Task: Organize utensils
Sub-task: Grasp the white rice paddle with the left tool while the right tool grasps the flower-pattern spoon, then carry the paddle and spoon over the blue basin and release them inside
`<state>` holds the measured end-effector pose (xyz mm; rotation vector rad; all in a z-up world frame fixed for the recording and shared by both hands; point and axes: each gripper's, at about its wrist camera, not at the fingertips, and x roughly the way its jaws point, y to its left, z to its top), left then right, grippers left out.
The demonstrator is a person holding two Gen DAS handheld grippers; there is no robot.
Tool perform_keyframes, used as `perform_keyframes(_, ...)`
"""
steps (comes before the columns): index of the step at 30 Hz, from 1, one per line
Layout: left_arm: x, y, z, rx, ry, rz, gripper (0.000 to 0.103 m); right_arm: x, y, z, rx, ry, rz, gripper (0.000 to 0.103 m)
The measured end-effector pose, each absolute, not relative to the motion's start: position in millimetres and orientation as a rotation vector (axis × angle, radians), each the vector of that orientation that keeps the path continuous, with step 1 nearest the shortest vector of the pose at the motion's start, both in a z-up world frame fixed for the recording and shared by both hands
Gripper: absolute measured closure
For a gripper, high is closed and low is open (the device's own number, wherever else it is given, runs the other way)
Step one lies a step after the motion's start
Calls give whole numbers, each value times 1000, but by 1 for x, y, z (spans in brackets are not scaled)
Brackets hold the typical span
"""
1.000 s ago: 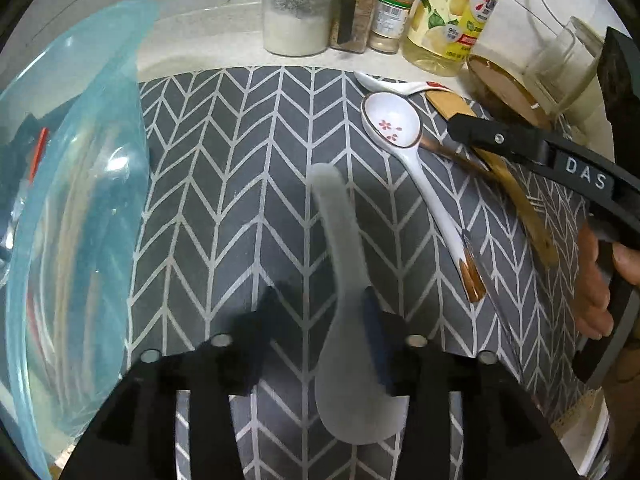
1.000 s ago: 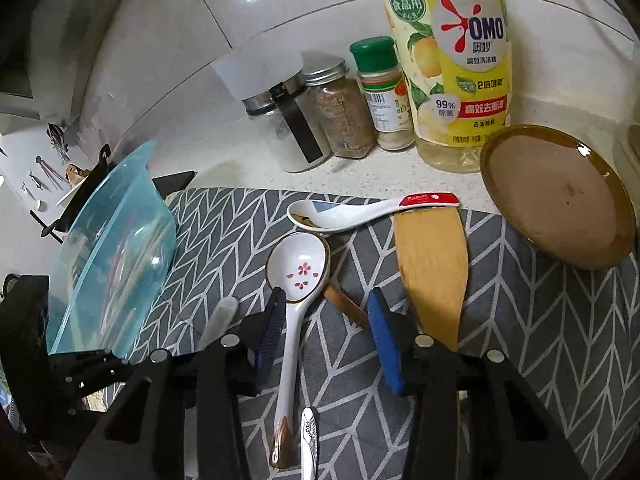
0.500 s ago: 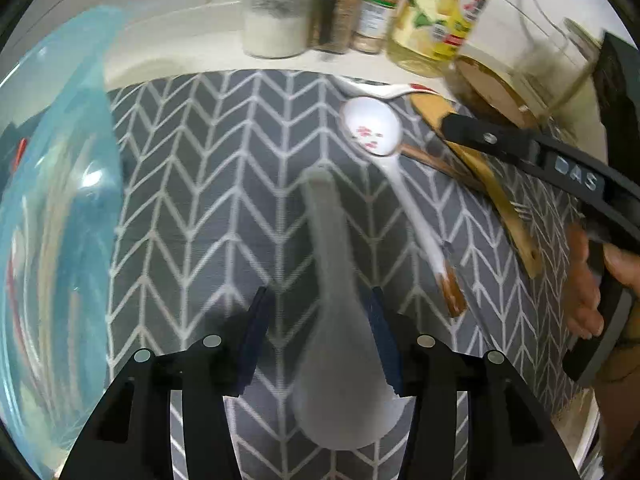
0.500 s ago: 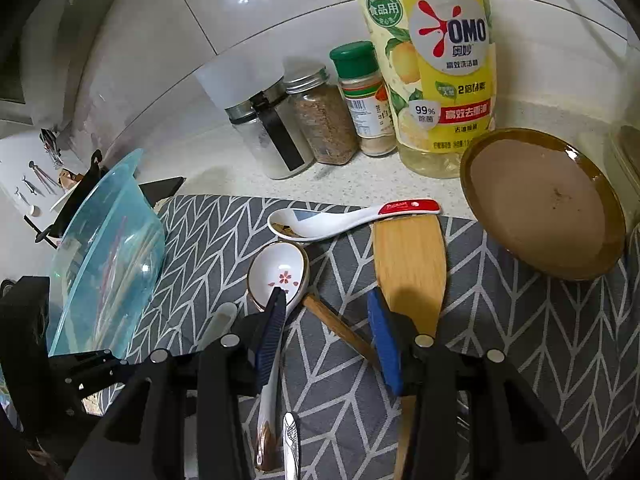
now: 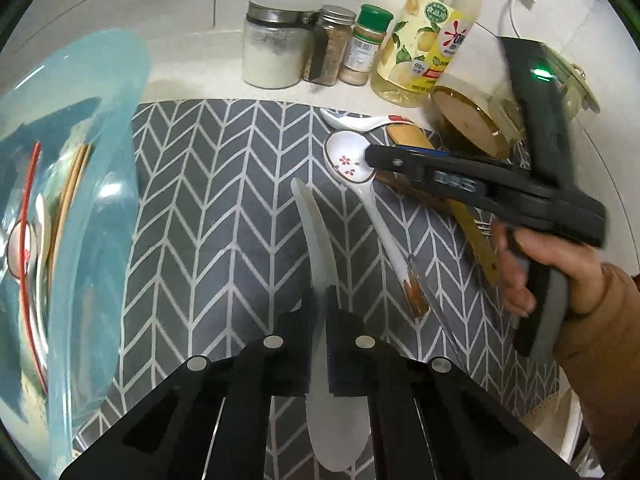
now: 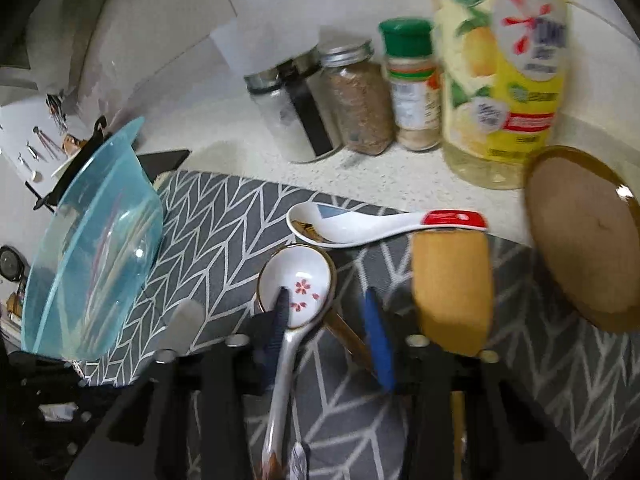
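My left gripper is shut on a white translucent rice paddle, turned on edge just above the grey chevron mat. Its handle points away from me and its blade lies under the jaws. In the right wrist view my right gripper hangs low over a white spoon with red flowers, jaws closing. The spoon's neck and a brown wooden handle lie between the fingers, with a gap on each side. A white spoon with a red handle and a wooden spatula lie just beyond.
A clear blue tub with several utensils inside stands at the mat's left edge. Spice jars and a yellow detergent bottle line the back wall. A brown plate sits at the right. A hand holds the right gripper.
My left jaws closed on the white paddle, which turned from flat onto its edge and rose a little. The right gripper slid over the flowered spoon with its jaws narrower.
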<state>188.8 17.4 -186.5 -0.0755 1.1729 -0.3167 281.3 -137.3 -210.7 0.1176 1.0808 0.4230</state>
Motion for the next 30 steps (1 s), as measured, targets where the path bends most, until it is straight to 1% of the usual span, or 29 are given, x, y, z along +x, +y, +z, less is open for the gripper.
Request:
perform_keyframes(5, 184, 20, -167, -82, 1154, -339, 97, 299, -118, -224, 51, 1083, 431, 79)
perform_keyframes(7, 178, 23, -158, -92, 1140, -351, 97, 303, -112, -224, 18, 1064, 437, 84)
perform_keyframes(9, 172, 26, -149, -94, 1125, -353, 97, 301, -109, -220, -4, 1050, 424, 94)
perform_keyframes(12, 164, 33, -130, -110, 1090, -366, 97, 288, -117, -209, 73, 1022, 416, 94)
perform_keyframes(19, 155, 72, -88, -148, 1004, -348, 97, 251, -133, -163, 185, 868, 388, 94)
perform_keyframes(26, 158, 136, -41, -128, 887, -278, 97, 236, -114, -68, 206, 657, 399, 94)
perform_keyframes(28, 163, 155, -37, -114, 871, -247, 97, 232, -101, -35, 209, 592, 422, 94)
perform_keyframes(30, 168, 180, -38, -99, 867, -217, 97, 232, -86, -13, 218, 571, 462, 94)
